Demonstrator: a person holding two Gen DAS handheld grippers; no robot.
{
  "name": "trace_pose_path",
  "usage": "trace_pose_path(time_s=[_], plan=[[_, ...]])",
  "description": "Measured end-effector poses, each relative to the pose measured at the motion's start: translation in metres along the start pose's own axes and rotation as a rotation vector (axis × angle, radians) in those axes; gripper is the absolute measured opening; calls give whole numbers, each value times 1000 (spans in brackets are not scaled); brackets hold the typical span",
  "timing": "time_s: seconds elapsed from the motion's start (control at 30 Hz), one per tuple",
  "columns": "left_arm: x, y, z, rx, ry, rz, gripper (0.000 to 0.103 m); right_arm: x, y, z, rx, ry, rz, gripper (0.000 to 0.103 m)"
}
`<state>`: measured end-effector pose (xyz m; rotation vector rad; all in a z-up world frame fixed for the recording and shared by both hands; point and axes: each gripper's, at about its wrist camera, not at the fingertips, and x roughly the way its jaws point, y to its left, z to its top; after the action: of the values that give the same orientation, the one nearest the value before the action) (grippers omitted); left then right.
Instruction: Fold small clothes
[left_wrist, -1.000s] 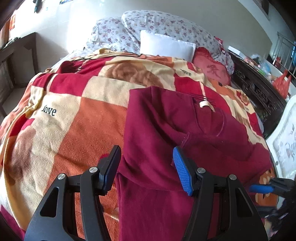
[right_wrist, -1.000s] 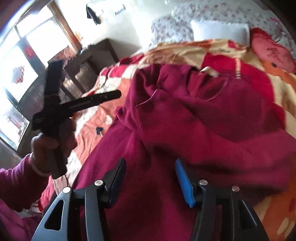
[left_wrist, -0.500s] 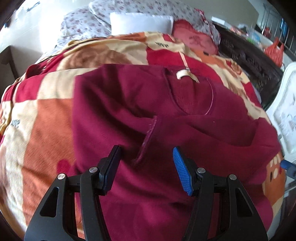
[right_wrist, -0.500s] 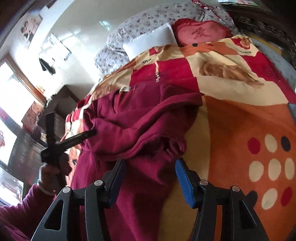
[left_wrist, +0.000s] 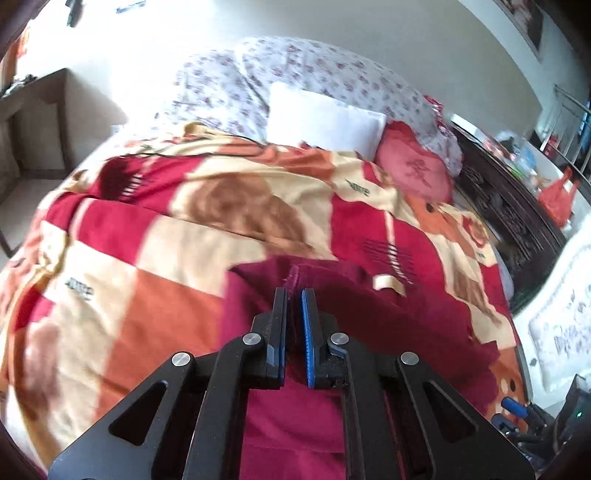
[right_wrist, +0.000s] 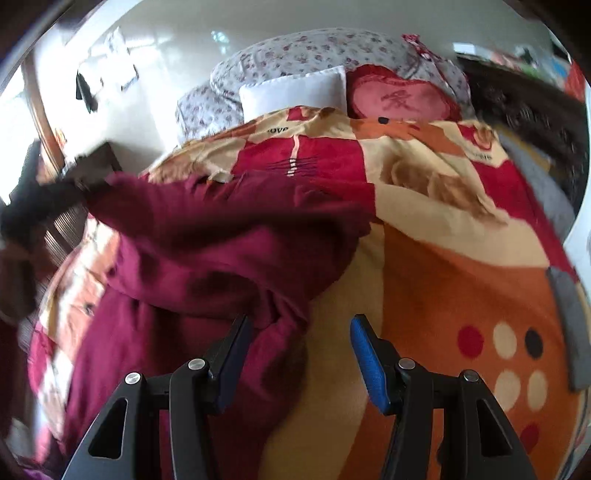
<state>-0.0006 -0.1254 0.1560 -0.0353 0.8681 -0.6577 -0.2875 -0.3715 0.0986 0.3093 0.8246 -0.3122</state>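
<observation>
A dark red sweatshirt (left_wrist: 388, 325) lies on the patterned blanket (left_wrist: 155, 266) of a bed. My left gripper (left_wrist: 293, 295) is shut on a cuff or edge of the sweatshirt and holds it lifted; the fabric hangs below the jaws. In the right wrist view the sweatshirt (right_wrist: 207, 251) is stretched up toward the left, where the blurred left gripper (right_wrist: 48, 195) pulls it. My right gripper (right_wrist: 299, 328) is open and empty, low over the garment's right edge and the blanket (right_wrist: 461, 280).
Floral pillows (left_wrist: 295, 74), a white pillow (left_wrist: 325, 118) and a red heart cushion (left_wrist: 413, 170) lie at the head of the bed. A dark carved bed frame (left_wrist: 509, 229) runs along the right. A wooden table (left_wrist: 33, 96) stands at the left.
My left gripper has closed on the sweatshirt's edge and lifted it up and back. My right gripper stayed open and moved slightly over the garment's right side.
</observation>
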Motion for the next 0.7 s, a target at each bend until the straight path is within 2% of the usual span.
trace_pose_path(time_s=[0.13, 0.23, 0.27, 0.3, 0.4, 0.53, 0.6, 0.67, 0.7], plan=[[3, 7, -14, -16, 41, -1, 6, 14, 14, 7, -45, -20, 37, 52], [10, 7, -25, -20, 74, -2, 6, 24, 23, 13, -76, -16, 9, 31], [10, 5, -29, -23, 81, 0, 6, 24, 23, 15, -73, -21, 8, 18], [11, 5, -30, -27, 88, 0, 6, 22, 21, 16, -60, -25, 20, 14], [6, 3, -30, -34, 88, -20, 6, 9, 3, 18, 7, -38, 59, 8], [0, -9, -26, -44, 80, -74, 6, 0, -19, 13, 61, -26, -5, 6], [-5, -15, -26, -37, 73, -91, 6, -7, -29, 5, 95, -12, 5, 6], [-5, -17, -29, -28, 74, -77, 6, -15, -26, -5, 78, -1, -9, 5], [-1, -16, -34, -25, 88, -60, 6, -17, -23, -12, 58, 10, -25, 0]])
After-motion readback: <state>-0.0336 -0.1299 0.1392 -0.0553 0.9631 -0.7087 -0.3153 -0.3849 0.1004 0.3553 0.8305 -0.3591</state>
